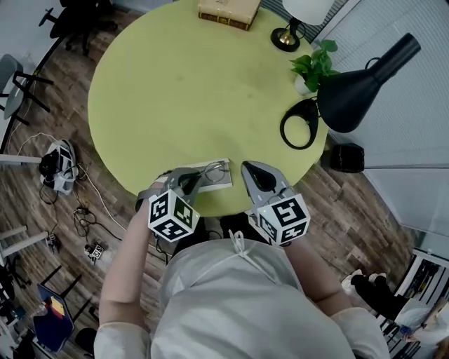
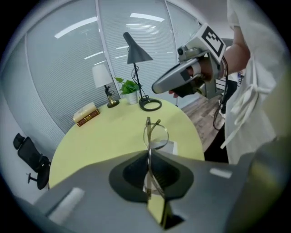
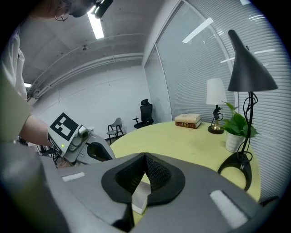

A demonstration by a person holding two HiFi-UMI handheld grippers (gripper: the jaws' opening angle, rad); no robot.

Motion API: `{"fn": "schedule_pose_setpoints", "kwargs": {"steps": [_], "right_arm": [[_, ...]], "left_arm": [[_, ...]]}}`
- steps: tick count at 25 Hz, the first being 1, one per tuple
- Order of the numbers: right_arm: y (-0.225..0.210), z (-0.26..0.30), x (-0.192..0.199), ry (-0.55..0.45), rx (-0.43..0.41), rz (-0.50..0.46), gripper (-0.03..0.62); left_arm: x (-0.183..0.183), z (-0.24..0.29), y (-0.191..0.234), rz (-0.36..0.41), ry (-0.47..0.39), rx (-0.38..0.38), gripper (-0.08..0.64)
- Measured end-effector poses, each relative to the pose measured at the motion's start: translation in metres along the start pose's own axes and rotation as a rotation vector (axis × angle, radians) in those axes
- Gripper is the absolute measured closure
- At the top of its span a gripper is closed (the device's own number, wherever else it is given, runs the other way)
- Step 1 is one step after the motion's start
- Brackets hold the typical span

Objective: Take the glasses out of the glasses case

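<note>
Thin metal-framed glasses (image 2: 156,134) stand on edge above the table, pinched at one side by my left gripper (image 2: 148,154), whose jaws are shut on the frame. Under the lens lies the pale glasses case (image 2: 168,147), near the table's front edge. In the head view the left gripper (image 1: 189,180) sits over the case (image 1: 219,179), and the glasses' wire (image 1: 215,169) shows faintly there. My right gripper (image 1: 250,170) hovers just right of the case, shut with nothing in it. In the right gripper view its jaws (image 3: 145,157) meet, and the case (image 3: 140,198) shows below them.
The round yellow-green table (image 1: 189,91) carries a book (image 1: 228,12), a small brass-based lamp (image 1: 286,36), a potted plant (image 1: 313,66) and a black desk lamp (image 1: 354,90) with a ring base (image 1: 300,125), all far or right. Cables and chairs lie on the floor at left.
</note>
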State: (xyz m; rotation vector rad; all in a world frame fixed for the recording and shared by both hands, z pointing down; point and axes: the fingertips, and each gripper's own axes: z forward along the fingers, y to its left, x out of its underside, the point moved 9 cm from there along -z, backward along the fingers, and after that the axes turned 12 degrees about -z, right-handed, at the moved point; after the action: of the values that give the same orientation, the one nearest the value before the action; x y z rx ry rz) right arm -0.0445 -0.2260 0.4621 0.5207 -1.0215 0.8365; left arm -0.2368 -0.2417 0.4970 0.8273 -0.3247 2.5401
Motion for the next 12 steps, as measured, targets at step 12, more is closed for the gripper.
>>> {"fn": "schedule_pose_setpoints", "kwargs": {"steps": [12], "right_arm": [[0.016,-0.008,-0.064,-0.159,0.011,-0.054,0.593]], "left_arm": [[-0.034,-0.103,0.027,-0.338,-0.426,-0.282,0.546]]}}
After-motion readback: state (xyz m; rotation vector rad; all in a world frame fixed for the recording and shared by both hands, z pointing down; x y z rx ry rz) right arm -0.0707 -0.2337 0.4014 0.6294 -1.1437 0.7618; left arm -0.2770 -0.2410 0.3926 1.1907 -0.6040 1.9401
